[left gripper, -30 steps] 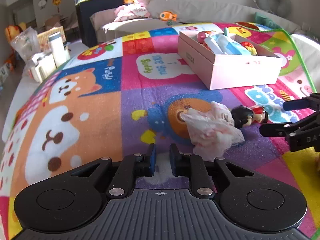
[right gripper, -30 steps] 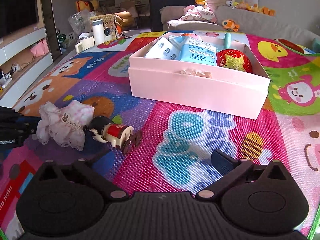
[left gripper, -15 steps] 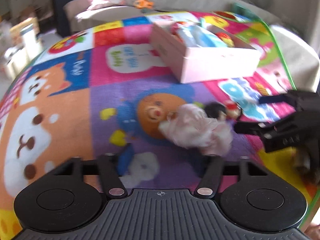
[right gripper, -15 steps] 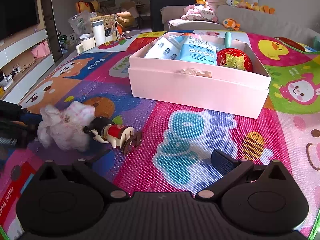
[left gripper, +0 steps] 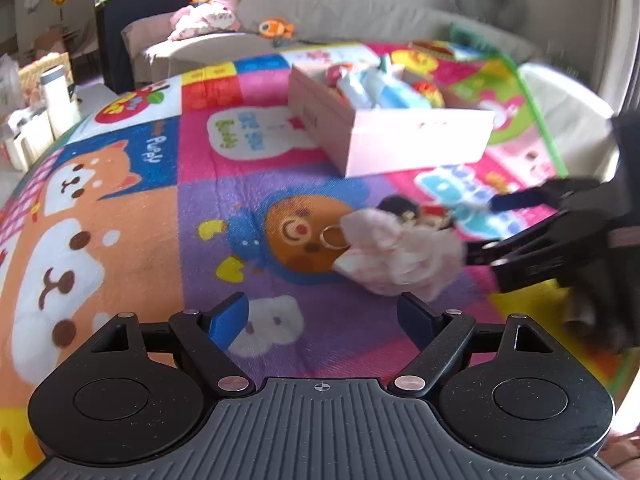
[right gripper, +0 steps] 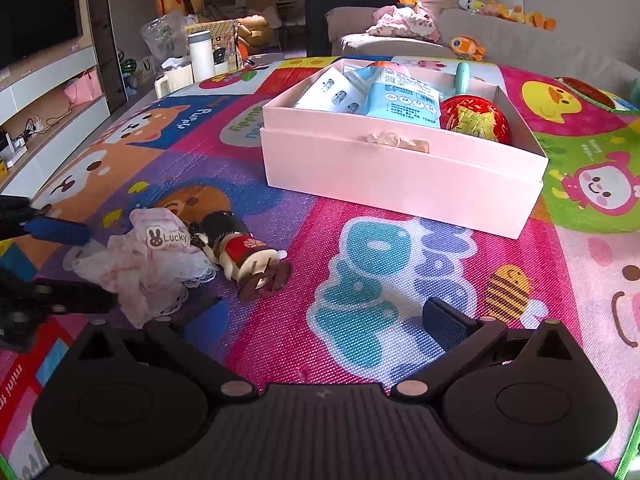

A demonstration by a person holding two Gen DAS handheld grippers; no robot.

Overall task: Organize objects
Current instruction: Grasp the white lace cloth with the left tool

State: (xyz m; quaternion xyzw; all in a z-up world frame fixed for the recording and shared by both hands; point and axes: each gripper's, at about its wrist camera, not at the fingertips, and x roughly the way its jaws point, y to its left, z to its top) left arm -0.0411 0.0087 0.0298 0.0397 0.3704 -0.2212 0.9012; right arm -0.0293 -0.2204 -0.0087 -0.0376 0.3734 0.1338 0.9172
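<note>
The left gripper [left gripper: 323, 316] hangs low over the cartoon play mat [left gripper: 132, 216] with its blue-padded fingers [left gripper: 229, 319] spread wide and nothing between them. The frilly pink cloth pouch [left gripper: 400, 254] lies on the mat just ahead, toward one o'clock, near the right finger tip. A small wooden doll [right gripper: 240, 250] with black hair and a red band lies touching the pouch's far side. In the right wrist view the pouch, labelled "Lucky" [right gripper: 150, 264], sits at ten o'clock and the doll just right of it. The right gripper [right gripper: 320, 316] is also spread open and empty. The pink box [right gripper: 400, 168], holding packets and a red ball [right gripper: 476, 122], stands beyond at twelve o'clock.
</note>
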